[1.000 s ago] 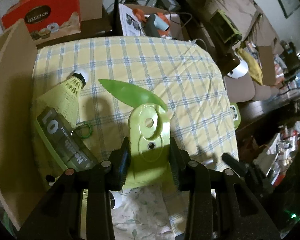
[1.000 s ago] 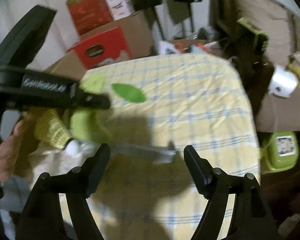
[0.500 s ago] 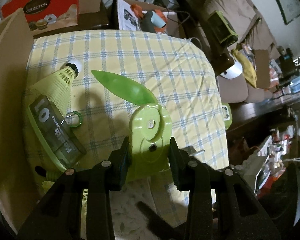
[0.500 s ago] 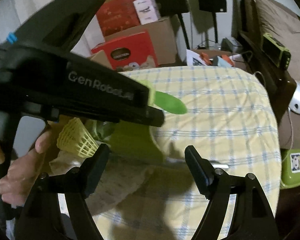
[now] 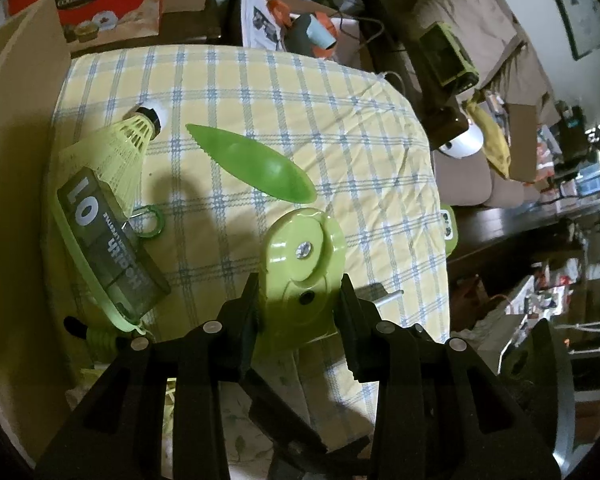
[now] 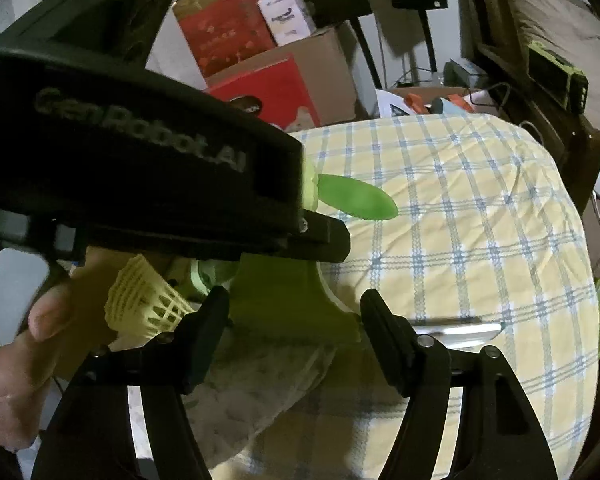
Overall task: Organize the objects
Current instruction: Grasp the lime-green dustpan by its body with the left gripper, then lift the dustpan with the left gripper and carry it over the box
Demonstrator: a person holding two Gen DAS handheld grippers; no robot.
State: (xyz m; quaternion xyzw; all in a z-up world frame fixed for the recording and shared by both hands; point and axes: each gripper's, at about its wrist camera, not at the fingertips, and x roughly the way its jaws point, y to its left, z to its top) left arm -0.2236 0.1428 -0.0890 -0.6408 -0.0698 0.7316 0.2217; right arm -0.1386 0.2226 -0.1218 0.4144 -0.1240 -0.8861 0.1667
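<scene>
Your left tool (image 5: 300, 300) is clamped on the lime plastic fan body (image 5: 300, 276), above the near edge of the table (image 5: 340, 128). Its smooth green blade (image 5: 256, 168) points toward the far-left corner. The checked cloth toward the far-right corner is open room. Along the left edge lie a netted shuttlecock (image 5: 128, 140) and a dark case (image 5: 108, 240). Your right tool (image 6: 294, 316) angles down; its jaws have just been closing, straddling the fan's base without pressing.

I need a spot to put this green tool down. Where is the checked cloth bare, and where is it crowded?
Bare: the checked cloth beyond the green blade, up to the far edge and the right edge. Crowded: the left side by the cardboard wall, with the shuttlecock, the grey case and the green ring.
</scene>
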